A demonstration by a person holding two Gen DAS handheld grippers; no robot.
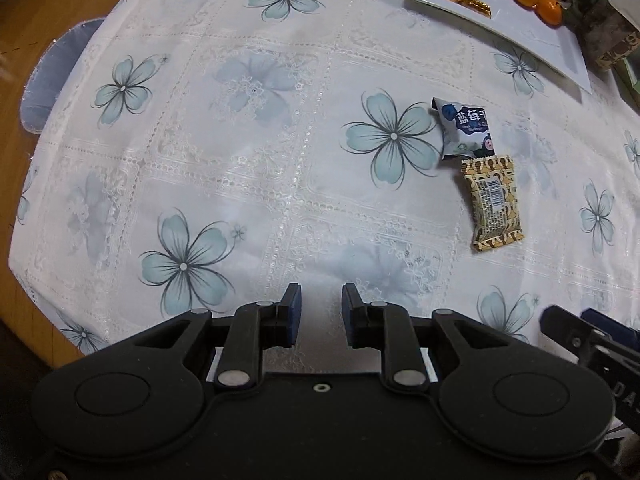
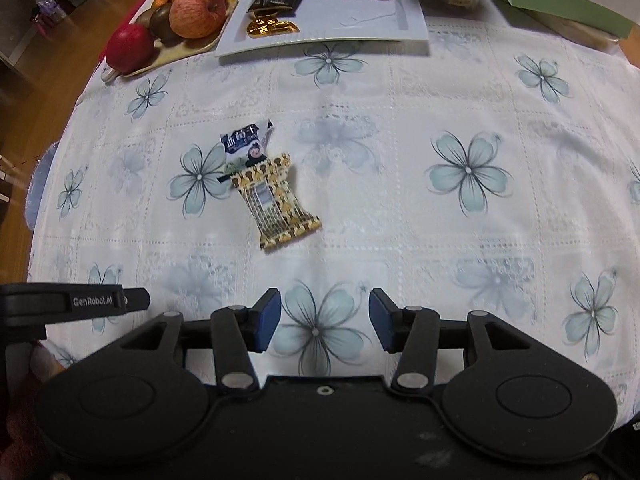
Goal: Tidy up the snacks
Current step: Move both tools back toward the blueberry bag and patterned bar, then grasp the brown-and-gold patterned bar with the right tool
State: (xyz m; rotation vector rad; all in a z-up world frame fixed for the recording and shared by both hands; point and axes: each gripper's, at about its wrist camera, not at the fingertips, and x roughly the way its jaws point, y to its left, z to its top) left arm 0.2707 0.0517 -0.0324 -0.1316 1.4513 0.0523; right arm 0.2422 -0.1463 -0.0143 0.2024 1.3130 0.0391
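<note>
Both claws gaping empty, left gripper (image 1: 321, 312), right gripper (image 2: 325, 318), gold snack packet (image 2: 280, 204) lying ahead-left, overlapping white blueberry packet (image 2: 245, 147), print blurring

We see our left hand-held gripper (image 1: 321, 316) empty, jaws apart, w/ blue packet (image 1: 464, 128) touching gold packet (image 1: 494, 204) on bench (image 1: 240, 160).

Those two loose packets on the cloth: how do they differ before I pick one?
The blue packet is white and navy with large printed characters; the gold packet is tan with a brown pattern and a barcode label facing up. The blue packet lies nearer the white tray; the gold packet lies nearer the grippers. The gold packet looks longer. Both lie flat on the tablecloth, ends meeting, neither gripped.
</note>
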